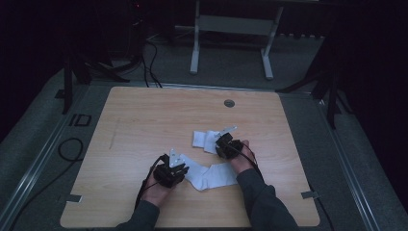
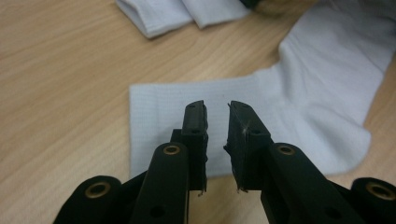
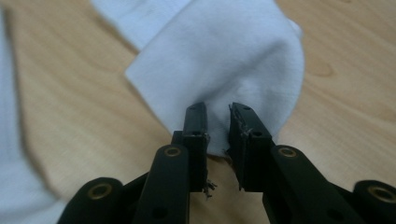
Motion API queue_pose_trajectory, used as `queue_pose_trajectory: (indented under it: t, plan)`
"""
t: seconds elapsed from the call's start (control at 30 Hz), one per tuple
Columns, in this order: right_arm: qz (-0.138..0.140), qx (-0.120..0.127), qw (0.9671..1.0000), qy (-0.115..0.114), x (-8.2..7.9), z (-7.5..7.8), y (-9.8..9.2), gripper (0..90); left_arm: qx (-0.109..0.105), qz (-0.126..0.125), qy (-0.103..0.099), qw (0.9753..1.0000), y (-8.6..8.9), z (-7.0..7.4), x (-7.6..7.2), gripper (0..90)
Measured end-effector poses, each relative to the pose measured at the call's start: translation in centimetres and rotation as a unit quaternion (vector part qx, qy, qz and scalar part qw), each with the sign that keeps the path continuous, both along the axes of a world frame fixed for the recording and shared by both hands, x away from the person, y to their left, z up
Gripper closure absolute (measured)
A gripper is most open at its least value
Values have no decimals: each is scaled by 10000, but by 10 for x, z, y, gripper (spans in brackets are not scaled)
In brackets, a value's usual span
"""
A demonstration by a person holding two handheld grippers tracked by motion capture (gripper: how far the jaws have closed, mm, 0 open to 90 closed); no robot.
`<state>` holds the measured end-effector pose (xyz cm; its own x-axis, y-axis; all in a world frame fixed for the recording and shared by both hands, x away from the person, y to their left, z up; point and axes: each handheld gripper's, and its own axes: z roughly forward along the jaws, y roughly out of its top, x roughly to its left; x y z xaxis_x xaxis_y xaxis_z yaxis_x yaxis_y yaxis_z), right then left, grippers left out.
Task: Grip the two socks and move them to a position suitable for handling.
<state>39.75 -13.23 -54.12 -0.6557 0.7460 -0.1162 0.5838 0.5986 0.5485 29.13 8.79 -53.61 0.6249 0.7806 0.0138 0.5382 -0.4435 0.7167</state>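
I judge pairing: my left tool [image 2: 217, 109] hangs narrow over the flat sock [image 2: 299, 107]; right tool [image 3: 218, 112], narrow, straddles the folded sock [image 3: 224, 60] beyond it; next, pinch.

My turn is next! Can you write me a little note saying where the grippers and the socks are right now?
Left gripper: jaws a little apart over the cuff end of the near white sock, which lies flat; not clearly gripping.
Right gripper: jaws a little apart at the edge of the far white sock, which looks folded over.
Both socks lie on the wooden table.
Done: far sock partly folded, it seems. Left: probably the near sock.
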Motion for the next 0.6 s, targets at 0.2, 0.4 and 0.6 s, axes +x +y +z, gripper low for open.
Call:
queue_pose_trajectory:
  t: [0.2, 0.4, 0.6]
  plan:
    - [115, 41, 9999, 28, -10, 0, -2, 760, 95, 102, -20, 9999, -11, 2, 21, 794]
    - [271, 76, 9996, 74, -16, 0, -4, 794, 183, 232, -14, 9996, -18, -1, 40, 829]
    - [529, 47, 9985, 121, -21, 1, -5, 840, 223, 272, 10, 9994, -26, -1, 55, 840]
